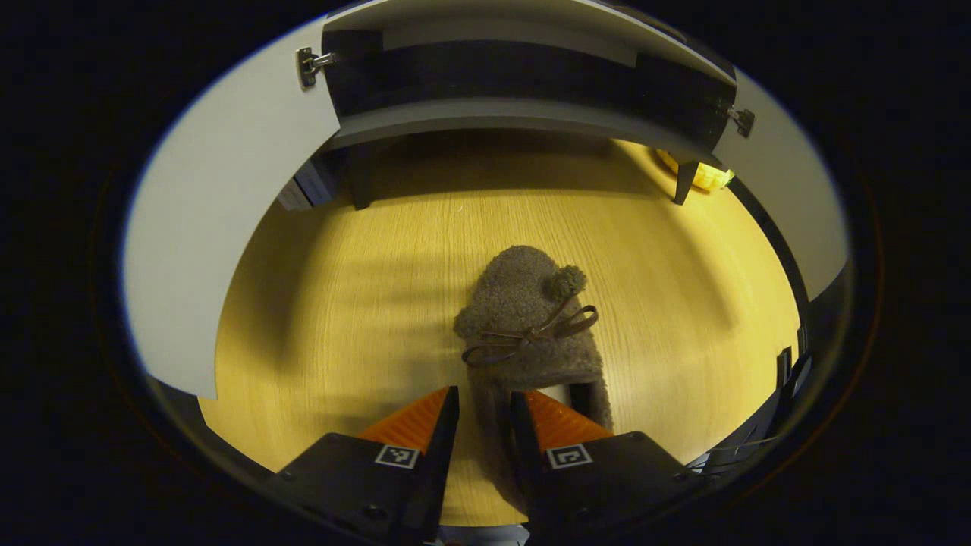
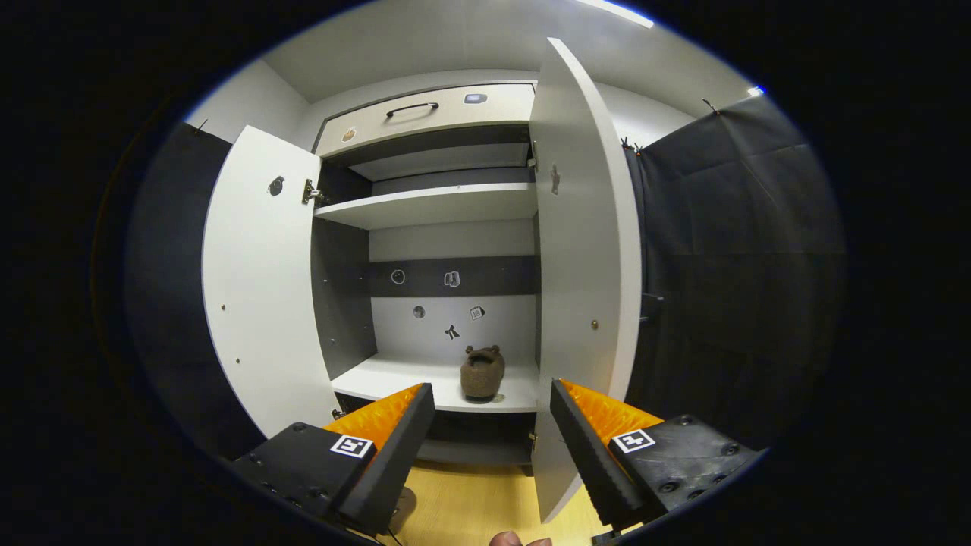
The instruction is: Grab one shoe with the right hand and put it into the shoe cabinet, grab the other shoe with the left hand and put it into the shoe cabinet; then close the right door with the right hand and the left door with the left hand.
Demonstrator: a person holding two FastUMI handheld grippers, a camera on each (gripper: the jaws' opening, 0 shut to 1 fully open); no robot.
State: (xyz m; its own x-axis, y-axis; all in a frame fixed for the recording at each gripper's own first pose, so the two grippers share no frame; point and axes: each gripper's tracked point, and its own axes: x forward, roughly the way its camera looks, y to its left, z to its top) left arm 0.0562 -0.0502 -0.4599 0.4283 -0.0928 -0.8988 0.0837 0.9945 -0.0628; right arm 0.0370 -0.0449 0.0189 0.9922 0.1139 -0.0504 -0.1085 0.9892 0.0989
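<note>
Left gripper [image 1: 484, 425] astride slipper [image 1: 531, 318]; yellow object [image 1: 702, 174] under cabinet [image 1: 523, 114].

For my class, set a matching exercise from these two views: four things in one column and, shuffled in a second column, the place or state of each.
Column one:
1. shoe on the floor
2. shoe in the cabinet
3. right door
4. right gripper

Column two:
A. stands on the bottom shelf
B. open, holding nothing
C. gripped at the heel by the left gripper
D. swung open

Pairs: 1-C, 2-A, 3-D, 4-B
</note>
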